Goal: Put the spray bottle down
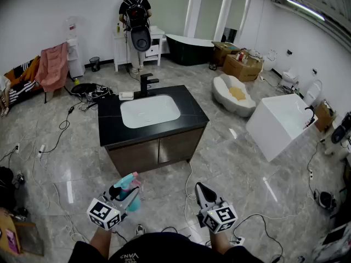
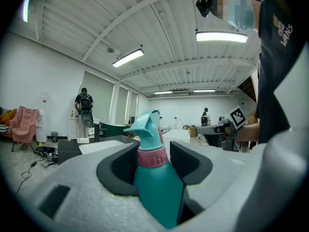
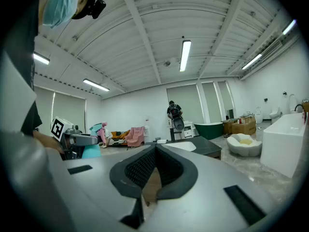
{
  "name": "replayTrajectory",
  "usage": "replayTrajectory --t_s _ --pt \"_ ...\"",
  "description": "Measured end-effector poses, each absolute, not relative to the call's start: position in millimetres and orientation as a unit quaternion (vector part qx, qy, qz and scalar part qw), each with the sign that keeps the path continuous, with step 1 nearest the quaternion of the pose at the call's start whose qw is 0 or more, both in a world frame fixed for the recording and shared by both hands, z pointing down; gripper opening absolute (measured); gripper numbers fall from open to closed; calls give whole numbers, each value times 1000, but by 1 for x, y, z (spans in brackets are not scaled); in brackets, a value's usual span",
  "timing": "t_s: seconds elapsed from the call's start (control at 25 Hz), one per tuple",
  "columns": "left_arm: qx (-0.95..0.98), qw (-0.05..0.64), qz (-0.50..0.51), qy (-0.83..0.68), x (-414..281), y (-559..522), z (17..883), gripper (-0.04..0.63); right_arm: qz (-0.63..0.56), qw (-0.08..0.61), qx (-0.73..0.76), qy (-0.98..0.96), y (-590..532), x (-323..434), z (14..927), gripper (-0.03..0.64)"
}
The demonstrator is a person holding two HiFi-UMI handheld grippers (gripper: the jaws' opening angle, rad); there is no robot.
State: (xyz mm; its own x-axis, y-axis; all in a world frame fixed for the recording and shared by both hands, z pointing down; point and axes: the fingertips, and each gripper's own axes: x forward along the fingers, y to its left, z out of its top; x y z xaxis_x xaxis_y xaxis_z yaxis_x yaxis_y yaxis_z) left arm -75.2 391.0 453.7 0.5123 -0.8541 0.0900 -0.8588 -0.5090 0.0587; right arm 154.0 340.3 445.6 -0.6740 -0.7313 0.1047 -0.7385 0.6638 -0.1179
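The teal spray bottle (image 1: 131, 195) with a pink collar stands upright between the jaws of my left gripper (image 1: 125, 190), low in the head view, above the floor and in front of the vanity. In the left gripper view the bottle (image 2: 155, 178) fills the gap, and both pads of the left gripper (image 2: 152, 151) press on its neck and shoulders. My right gripper (image 1: 199, 187) hangs to the right of it, apart from the bottle. In the right gripper view its jaws (image 3: 155, 149) meet at the tips with nothing between them.
A black vanity (image 1: 109, 131) with a white sink (image 1: 149, 110) and a black tap stands ahead. Cables (image 1: 60, 130) trail over the floor at left. A white bathtub (image 1: 277, 125) sits at right. A person with a backpack (image 1: 135, 15) stands at the back.
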Motion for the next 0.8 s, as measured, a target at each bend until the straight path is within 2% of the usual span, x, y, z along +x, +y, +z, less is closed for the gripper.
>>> replayTrajectory --t_s 0.52,0.8 --pt "880 60 14 -472 -142 382 465 210 94 2 412 -906 334 83 447 5" --pt "887 72 14 -456 -178 375 475 210 105 13 444 -890 339 55 463 5"
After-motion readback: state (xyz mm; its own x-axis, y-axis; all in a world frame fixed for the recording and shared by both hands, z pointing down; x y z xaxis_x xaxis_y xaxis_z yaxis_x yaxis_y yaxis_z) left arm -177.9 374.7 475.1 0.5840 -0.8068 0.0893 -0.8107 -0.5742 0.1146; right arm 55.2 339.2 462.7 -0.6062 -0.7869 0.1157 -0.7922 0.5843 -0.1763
